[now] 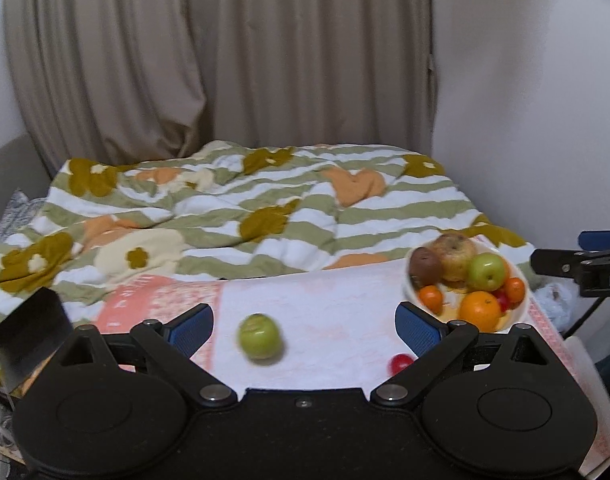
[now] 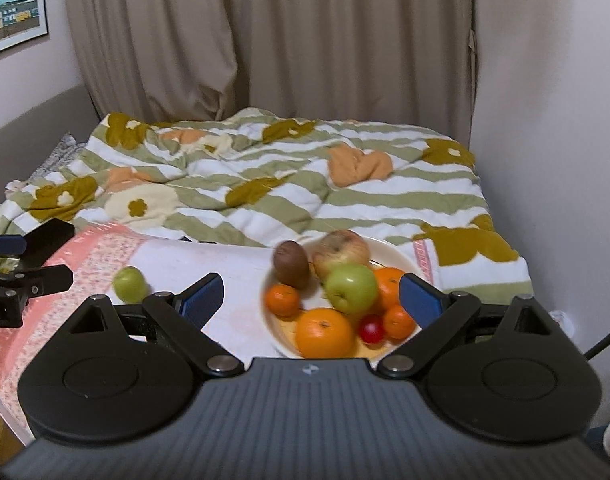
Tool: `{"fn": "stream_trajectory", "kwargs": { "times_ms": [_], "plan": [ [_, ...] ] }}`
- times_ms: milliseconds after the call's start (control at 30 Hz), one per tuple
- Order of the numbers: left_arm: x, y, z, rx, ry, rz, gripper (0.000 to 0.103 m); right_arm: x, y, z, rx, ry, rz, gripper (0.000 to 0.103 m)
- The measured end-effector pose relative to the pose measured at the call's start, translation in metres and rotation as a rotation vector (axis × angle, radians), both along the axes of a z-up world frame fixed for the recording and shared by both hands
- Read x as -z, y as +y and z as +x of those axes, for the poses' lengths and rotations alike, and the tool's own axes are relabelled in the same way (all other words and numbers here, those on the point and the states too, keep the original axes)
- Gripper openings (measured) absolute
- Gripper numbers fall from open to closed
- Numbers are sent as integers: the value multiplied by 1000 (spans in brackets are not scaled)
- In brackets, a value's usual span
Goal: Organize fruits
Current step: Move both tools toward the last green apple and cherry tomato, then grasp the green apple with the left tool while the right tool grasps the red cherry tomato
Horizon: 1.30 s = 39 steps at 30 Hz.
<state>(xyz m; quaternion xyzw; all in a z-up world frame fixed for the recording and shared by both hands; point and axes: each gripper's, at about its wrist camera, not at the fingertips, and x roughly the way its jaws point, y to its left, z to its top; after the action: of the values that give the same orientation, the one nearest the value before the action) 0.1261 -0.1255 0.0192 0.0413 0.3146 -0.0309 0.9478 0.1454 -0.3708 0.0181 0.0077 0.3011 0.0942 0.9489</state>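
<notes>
A loose green apple (image 1: 260,336) lies on the pink-and-white towel (image 1: 329,300), between and just beyond the blue pads of my open left gripper (image 1: 305,330). A small red fruit (image 1: 400,363) sits by its right finger. The white bowl (image 1: 517,310) at the right holds a green apple (image 1: 487,271), a big orange (image 1: 480,310), a kiwi (image 1: 425,266), a reddish apple and small tangerines. In the right wrist view my open right gripper (image 2: 311,302) hovers in front of the bowl (image 2: 273,330), empty; the loose green apple (image 2: 129,284) lies to the left.
The towel covers a low table in front of a bed with a green-striped flowered quilt (image 1: 233,208). Beige curtains (image 1: 225,60) hang behind, a white wall stands at the right. The other gripper (image 2: 21,276) shows at the left edge of the right wrist view.
</notes>
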Motion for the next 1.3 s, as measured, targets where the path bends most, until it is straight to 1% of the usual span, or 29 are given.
{"fn": "stream_trajectory", "kwargs": {
  "times_ms": [133,300,467,567,633,733,833,1067,1233,1300],
  "plan": [
    [-1,31,-6,-20,-12,8,100,-1,24,-6,-1,1,-5,103],
    [8,69,2,14,8,11,101,3,61,-14,36,11,-21,103],
    [26,103,17,73,53,4,101,16,95,-16,97,50,-35,103],
    [41,118,29,129,86,7,101,28,112,-17,147,75,-49,103],
    [50,123,36,171,97,14,101,39,120,-16,182,98,-37,103],
    [66,128,51,234,108,19,101,56,130,-15,226,134,-26,103],
    [79,129,66,300,110,6,101,73,139,-13,265,153,-27,103],
    [109,112,103,434,121,18,100,106,147,-1,359,199,-20,103],
    [123,98,123,491,143,0,98,120,149,9,382,220,-27,103],
    [128,93,129,500,158,-7,93,126,148,12,388,230,-22,103]
  ]
}}
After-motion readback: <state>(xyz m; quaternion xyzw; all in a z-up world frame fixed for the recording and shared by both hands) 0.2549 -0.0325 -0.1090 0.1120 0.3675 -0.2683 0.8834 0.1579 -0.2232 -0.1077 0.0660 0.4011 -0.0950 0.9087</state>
